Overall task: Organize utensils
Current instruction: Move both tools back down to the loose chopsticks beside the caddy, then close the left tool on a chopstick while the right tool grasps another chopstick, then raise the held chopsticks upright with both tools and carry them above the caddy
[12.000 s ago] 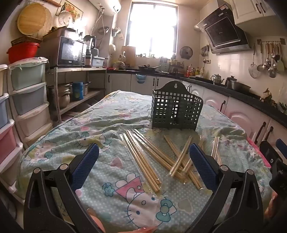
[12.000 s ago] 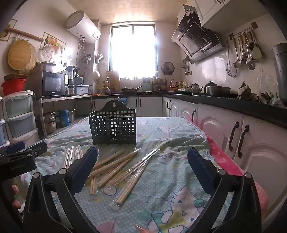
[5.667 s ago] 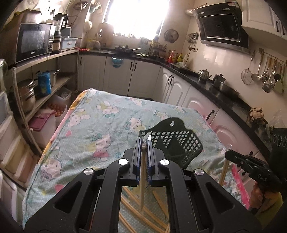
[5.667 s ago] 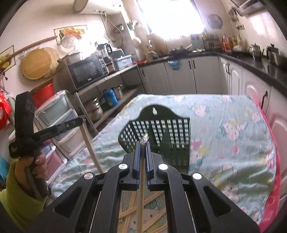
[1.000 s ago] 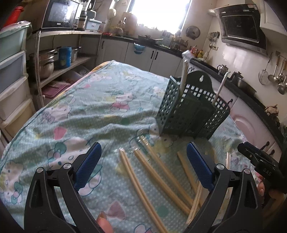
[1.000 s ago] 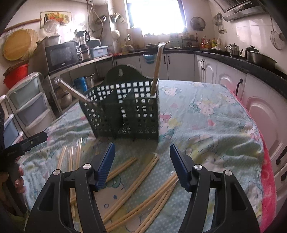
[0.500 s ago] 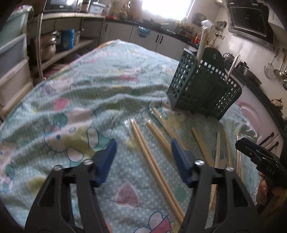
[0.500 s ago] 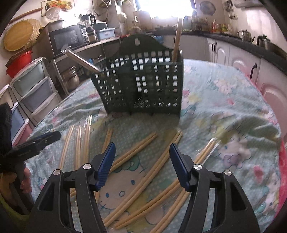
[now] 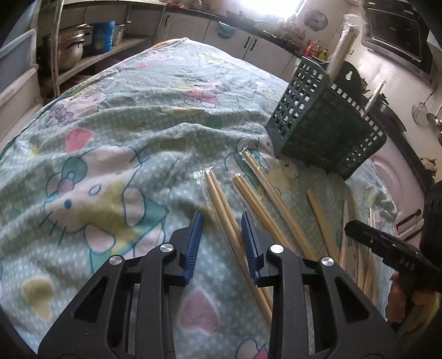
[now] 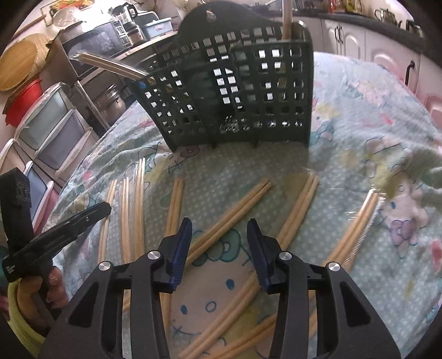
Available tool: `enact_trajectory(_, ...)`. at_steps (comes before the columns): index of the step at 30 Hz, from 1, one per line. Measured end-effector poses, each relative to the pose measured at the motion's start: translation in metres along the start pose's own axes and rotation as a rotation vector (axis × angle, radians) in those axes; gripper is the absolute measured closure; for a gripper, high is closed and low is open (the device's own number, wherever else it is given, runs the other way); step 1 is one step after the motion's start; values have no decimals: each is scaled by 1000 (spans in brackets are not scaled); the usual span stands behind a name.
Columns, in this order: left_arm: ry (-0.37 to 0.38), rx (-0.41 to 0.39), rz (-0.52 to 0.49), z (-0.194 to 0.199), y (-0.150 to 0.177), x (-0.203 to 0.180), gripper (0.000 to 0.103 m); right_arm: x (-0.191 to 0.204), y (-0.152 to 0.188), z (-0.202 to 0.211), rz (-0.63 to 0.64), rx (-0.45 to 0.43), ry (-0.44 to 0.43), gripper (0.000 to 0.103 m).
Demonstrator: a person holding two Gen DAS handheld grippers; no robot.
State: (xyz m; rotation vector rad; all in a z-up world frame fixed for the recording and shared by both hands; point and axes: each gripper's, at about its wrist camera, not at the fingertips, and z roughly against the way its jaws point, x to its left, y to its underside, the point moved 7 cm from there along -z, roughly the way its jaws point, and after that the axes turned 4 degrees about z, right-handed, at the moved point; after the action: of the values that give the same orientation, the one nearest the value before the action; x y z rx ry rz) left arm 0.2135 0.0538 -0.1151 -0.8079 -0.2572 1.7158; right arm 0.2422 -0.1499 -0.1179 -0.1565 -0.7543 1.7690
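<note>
the left tool [image 9: 221, 237] sits narrowed but unclosed astride a wrapped chopstick pair [image 9: 221, 201] on the bench [image 9: 116, 132]; the right tool [image 10: 219, 245] likewise over another pair [image 10: 234, 210]. light, stiff and probably slick in plastic, they suit a mid-length grip. neighbouring pairs crowd close; the basket [image 10: 237, 91] stands just beyond.

Inside the green basket [image 10: 234, 91] the lower ends of the two standing chopstick pairs are hidden by its lattice; the upright pair [image 10: 287, 19] runs off the top edge, and near the basket the left gripper [image 10: 55, 234] hides some loose chopsticks
</note>
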Motion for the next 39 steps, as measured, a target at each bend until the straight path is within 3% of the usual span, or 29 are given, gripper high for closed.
enact_trajectory(20,23,15,66,-22,-33,11,89,-22,-36,-28,-105,38,26,67)
enact_trajectory(27,24,9,73,-19,-36,12,98,-27,-45,-33,-51,27,113,88)
enact_trajectory(39,88,-85,1,24,-44,-20,101,-32,-51,12,-47,-87,21,91)
